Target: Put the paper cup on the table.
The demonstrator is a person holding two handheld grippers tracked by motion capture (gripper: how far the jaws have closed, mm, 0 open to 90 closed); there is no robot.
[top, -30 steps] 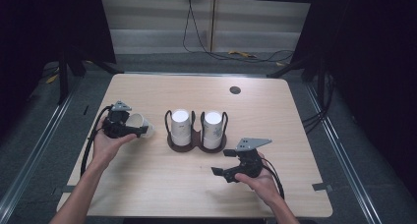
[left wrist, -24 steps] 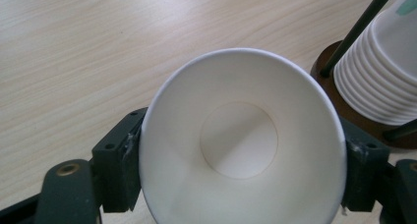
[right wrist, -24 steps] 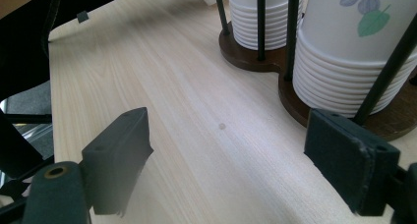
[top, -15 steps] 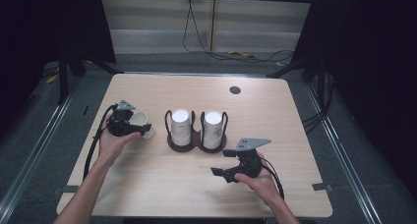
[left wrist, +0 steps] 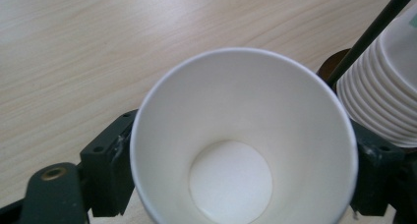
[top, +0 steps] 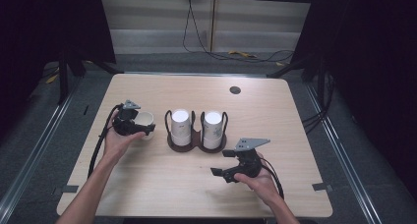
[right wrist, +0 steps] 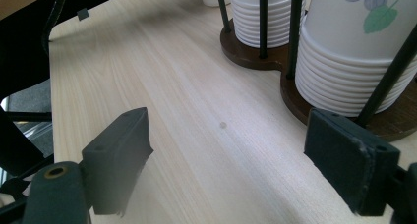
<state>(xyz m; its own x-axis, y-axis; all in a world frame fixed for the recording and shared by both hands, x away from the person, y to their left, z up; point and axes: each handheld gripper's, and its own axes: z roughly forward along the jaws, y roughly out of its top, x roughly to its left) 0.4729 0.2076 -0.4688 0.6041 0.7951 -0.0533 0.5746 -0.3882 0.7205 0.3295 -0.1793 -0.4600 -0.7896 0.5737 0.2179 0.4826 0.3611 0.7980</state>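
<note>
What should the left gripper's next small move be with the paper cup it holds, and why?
Probably lower the paper cup onto the bare table and open. The left gripper is shut on the cup, upright and empty, just left of the cup holder, whose two stacks look full. The right gripper is open and holds nothing.

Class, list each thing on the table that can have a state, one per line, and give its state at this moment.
Left gripper: shut on the paper cup.
Paper cup: upright, empty, held between the jaws beside the cup holder.
Right gripper: open, holding nothing, jaws spread above bare table.
Cup holder: standing on the table, both sides loaded.
Left cup stack: nested, upside down.
Right cup stack: nested, upside down.
</note>
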